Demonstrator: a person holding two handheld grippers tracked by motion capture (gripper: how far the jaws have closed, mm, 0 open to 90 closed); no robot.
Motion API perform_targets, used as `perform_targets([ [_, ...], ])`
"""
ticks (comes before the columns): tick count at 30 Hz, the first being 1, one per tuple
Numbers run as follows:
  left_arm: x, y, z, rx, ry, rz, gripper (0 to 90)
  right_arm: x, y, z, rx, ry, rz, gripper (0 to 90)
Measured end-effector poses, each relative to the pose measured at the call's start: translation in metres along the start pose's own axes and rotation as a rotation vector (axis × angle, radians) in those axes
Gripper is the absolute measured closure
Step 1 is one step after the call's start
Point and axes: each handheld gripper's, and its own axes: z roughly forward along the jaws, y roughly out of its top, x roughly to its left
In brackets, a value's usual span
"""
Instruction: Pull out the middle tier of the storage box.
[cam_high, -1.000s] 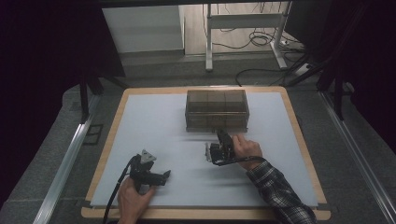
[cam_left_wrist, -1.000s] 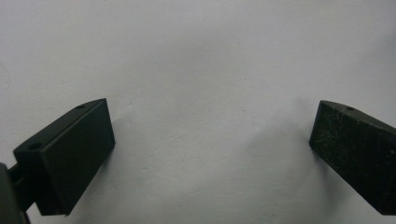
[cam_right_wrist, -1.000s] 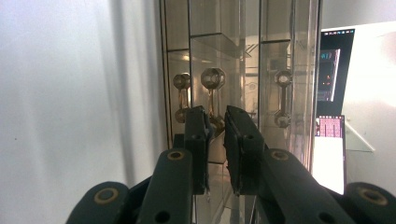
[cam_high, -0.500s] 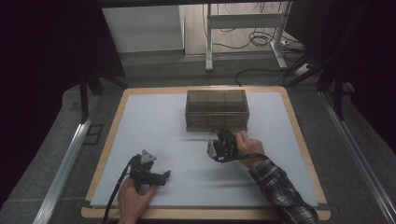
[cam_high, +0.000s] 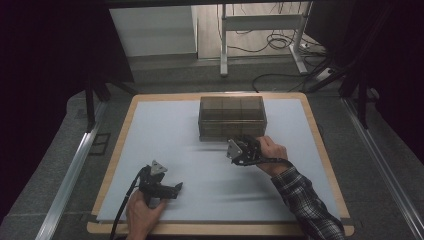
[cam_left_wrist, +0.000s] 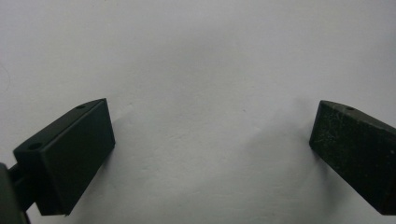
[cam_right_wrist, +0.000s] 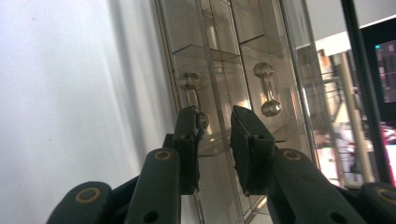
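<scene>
My right gripper (cam_right_wrist: 215, 140) has just loosened by the clear smoky plastic drawer box (cam_high: 231, 118) at the worktop's far edge, gripping nothing, so its handle awaits regrasping.

place: lab | signs: dark curtains (cam_high: 45, 75), floor cables (cam_high: 270, 42), desk frame (cam_high: 260, 22)

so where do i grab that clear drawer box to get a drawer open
Take a drawer handle, not the smooth walls. The clear drawer box faces the person, and its two bar handles stand proud of the front with a gap behind. Come straight in from that front with the right gripper, whose slightly parted jaws already sit beside the nearer handle, and close across its bar.
</scene>
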Motion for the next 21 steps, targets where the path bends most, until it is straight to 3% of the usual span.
perform_targets([
  [10, 0.000, 0.000, 0.000, 0.004, -0.001, 0.005, 0.0, -0.015, -0.005, -0.002, -0.032, 0.103, 0.064, 70.9],
  [11, 0.000, 0.000, 0.000, 0.004, -0.001, 0.005, 0.0, -0.019, -0.006, -0.003, -0.045, 0.136, 0.077, 70.2],
  [15, 0.000, 0.000, 0.000, 0.004, -0.001, 0.006, 0.0, -0.026, -0.007, -0.003, -0.060, 0.178, 0.112, 69.0],
  [17, 0.000, 0.000, 0.000, 0.004, -0.001, 0.006, 0.0, -0.032, -0.009, -0.003, -0.072, 0.229, 0.140, 68.0],
  [19, 0.000, 0.000, 0.000, 0.004, -0.001, 0.006, 0.0, -0.034, -0.009, -0.003, -0.072, 0.234, 0.143, 68.0],
  [21, 0.000, 0.000, 0.000, 0.004, -0.001, 0.003, 0.0, -0.039, -0.012, -0.004, -0.079, 0.268, 0.159, 68.0],
])
